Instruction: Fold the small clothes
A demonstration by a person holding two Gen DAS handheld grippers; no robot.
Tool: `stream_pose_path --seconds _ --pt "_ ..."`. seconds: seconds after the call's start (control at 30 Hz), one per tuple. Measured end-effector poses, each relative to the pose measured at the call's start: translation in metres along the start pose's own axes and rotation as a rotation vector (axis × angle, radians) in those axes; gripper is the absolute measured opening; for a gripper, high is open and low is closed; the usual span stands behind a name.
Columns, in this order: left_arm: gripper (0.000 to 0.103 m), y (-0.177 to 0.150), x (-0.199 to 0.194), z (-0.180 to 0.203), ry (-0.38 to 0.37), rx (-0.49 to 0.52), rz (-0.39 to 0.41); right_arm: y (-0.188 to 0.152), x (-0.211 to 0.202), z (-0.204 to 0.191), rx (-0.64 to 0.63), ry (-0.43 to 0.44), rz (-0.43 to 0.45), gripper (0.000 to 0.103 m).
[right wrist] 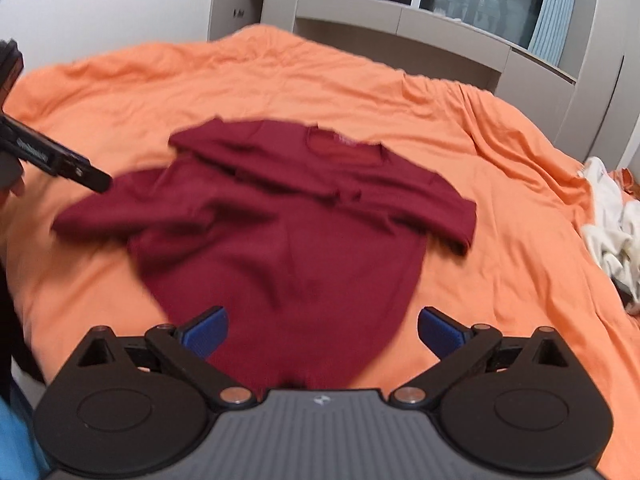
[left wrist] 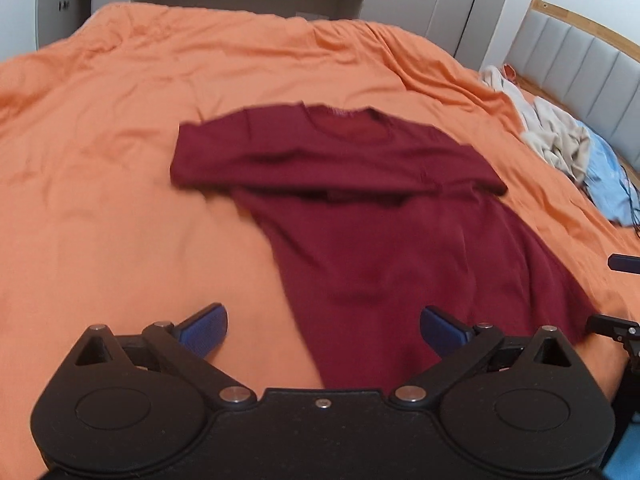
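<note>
A dark red T-shirt [left wrist: 360,216] lies on the orange bedspread [left wrist: 120,140], collar away from me, with its sleeves folded across the chest. My left gripper [left wrist: 324,326] hangs open above the shirt's near hem, nothing between its blue pads [left wrist: 208,326]. In the right wrist view the same T-shirt [right wrist: 288,232] spreads out below my right gripper [right wrist: 323,326], also open and holding nothing, over the hem. Part of the left gripper's black body [right wrist: 52,156] shows at that view's left edge, and a black piece of the right gripper [left wrist: 618,328] at the left wrist view's right edge.
A heap of cream and light blue clothes [left wrist: 568,140] lies at the bed's right side by the padded headboard [left wrist: 580,68]; the cream clothes [right wrist: 612,224] also show in the right wrist view. Grey cabinets [right wrist: 400,28] and a window stand beyond the bed. Orange bedspread surrounds the shirt.
</note>
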State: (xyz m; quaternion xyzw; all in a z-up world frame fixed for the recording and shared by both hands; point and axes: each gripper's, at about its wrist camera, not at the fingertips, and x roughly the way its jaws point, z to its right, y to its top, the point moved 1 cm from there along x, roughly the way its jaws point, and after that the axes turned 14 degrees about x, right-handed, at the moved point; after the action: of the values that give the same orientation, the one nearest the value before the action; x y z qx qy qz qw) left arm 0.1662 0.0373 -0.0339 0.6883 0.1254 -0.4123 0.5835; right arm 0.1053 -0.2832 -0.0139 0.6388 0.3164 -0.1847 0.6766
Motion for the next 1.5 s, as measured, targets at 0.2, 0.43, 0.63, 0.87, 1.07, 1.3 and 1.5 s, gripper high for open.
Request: stream_pose_path --seconds 0.2,0.43,0.63,0.87,1.07,1.3,1.5 --pt "0.102 -0.018 -0.012 0.013 -0.036 0.004 0.003 -0.024 -0.014 0.007 0.059 -0.042 -0.008 0.102" --pt "0.082 -0.016 -0.011 0.012 -0.022 -0.057 -0.044 -0.019 -0.018 0.037 0.329 0.056 0.020 0.080" --pt "0.019 -0.016 -0.002 0.005 -0.094 -0.158 -0.079 -0.016 0.008 0.035 0.398 0.031 -0.101 0.053" --pt "0.005 -0.008 -0.027 0.007 -0.013 -0.154 0.002 -0.021 -0.006 0.048 0.504 0.073 -0.060 0.006" --pt "0.004 0.001 -0.073 -0.005 0.040 -0.132 0.075 -0.012 -0.061 0.062 0.462 0.007 0.074 0.005" --pt "0.004 -0.034 -0.107 -0.003 -0.011 -0.150 0.083 -0.027 -0.107 0.059 0.440 0.001 0.089 0.005" --pt "0.005 -0.061 -0.093 0.000 0.002 -0.129 0.015 -0.057 -0.100 0.045 0.427 -0.012 0.025 0.006"
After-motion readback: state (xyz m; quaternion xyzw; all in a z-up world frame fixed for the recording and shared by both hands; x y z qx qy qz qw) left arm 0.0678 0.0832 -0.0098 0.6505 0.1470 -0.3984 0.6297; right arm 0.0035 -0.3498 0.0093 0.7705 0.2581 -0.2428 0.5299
